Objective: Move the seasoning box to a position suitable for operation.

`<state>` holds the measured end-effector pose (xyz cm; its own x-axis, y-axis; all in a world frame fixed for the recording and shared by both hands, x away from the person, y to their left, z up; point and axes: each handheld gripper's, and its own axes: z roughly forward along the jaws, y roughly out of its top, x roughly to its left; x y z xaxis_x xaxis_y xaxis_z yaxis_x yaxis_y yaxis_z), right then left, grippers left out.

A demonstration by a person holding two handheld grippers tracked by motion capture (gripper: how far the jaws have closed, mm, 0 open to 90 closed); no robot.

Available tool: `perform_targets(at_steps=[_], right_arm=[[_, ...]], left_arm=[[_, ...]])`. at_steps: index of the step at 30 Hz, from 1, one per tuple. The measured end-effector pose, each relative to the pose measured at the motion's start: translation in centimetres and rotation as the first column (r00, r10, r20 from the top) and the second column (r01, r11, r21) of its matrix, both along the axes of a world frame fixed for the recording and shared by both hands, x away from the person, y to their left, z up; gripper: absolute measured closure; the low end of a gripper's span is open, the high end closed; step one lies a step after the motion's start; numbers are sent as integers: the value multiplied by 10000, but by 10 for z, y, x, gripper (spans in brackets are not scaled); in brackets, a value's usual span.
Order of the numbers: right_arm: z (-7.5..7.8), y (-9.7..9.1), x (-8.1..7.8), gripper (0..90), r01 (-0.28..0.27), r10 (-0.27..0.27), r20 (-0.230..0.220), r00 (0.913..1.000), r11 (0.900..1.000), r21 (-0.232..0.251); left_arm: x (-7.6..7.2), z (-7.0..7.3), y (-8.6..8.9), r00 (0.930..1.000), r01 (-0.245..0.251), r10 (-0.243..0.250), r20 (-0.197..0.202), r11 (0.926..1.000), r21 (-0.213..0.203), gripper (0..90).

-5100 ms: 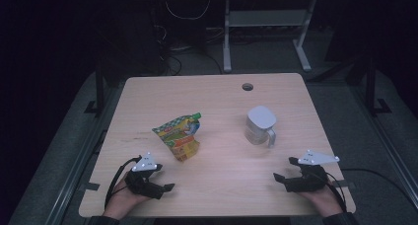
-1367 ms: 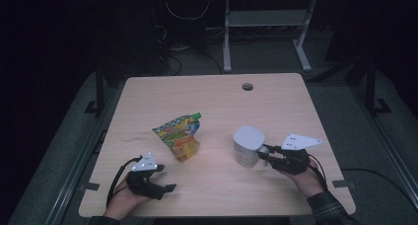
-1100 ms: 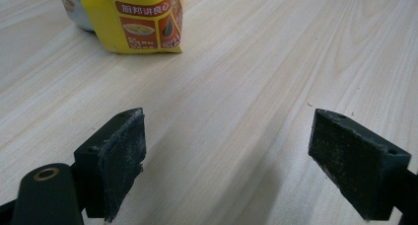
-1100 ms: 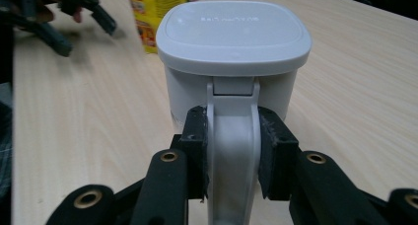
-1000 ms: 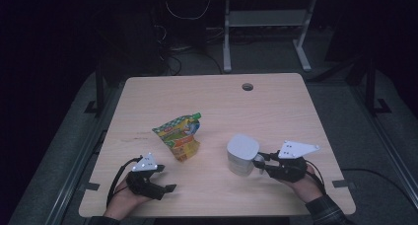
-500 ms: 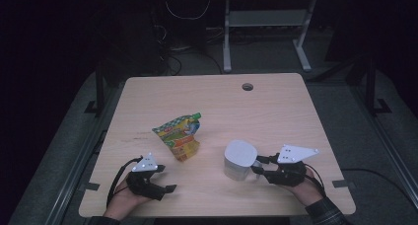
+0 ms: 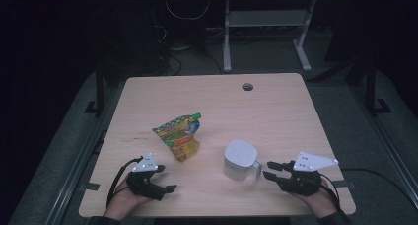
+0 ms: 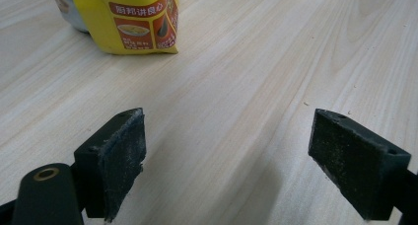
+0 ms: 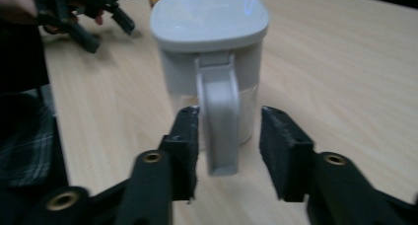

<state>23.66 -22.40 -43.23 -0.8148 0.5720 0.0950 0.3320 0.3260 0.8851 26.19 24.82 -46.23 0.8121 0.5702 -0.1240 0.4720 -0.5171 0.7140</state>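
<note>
A white lidded jug (image 7: 240,160) is seen standing upright on the light wooden tabletop (image 7: 276,111), toward the near right part of it, with its handle turned toward the right hand-held gripper (image 7: 270,169). In the right gripper view the jug (image 9: 209,57) is shown as a squarish vessel with rounded corners, a flat glossy white lid set on top and a broad, pale grey-white strap handle (image 9: 218,121) running down its side; the lower body appears slightly translucent. The handle is placed between the two black jaws of the right hand-held gripper (image 9: 227,146), with a gap visible on each side, so the pads are not seen pressing on it; the jaws have just been closing somewhat and are held partly open around the handle. The left hand-held gripper (image 7: 165,178) is rested at the near left of the tabletop, and its jaws are spread wide over bare wood with nothing between them, as shown in the left gripper view (image 8: 226,151). A crumpled green and yellow snack pouch (image 7: 180,136) is lying left of the jug, apart from it.
</note>
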Motion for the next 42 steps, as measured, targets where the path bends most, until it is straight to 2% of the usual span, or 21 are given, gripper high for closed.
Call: perform_targets(at_steps=[1,2,3,4,8,14,19,29,42], right_arm=[[0,0,0,640,0,0,0,10000,10000,0],[-1,0,-3,735,-153,153,-89,9998,9999,-4],[-1,1,-4,780,-252,251,-153,9996,9997,-32],[-1,1,-4,780,-252,251,-153,9996,9997,-32],[-5,14,-4,888,-631,628,-448,9970,9980,-54],[-9,24,-1,893,-807,789,-566,9953,9963,-295],[-10,23,2,895,-737,712,-618,9955,9965,-384],[-9,19,8,895,-348,319,-572,9979,9980,-520],[-10,15,32,895,137,-168,-418,9990,9973,-727]], left_arm=[[0,0,0,10000,14,-14,2,10000,14,141],[0,0,0,10000,10,-10,0,10000,14,141],[0,0,0,10000,3,-3,-7,10000,9,141],[0,0,0,10000,19,-19,10,10000,15,141],[0,0,0,10000,47,-48,32,10000,25,140],[0,0,-1,10000,67,-67,29,10000,11,141],[0,0,-1,10000,73,-73,28,10000,-7,141],[0,0,-2,10000,86,-86,-7,10000,8,141],[1,-1,-2,9999,156,-156,3,9999,5,141]])
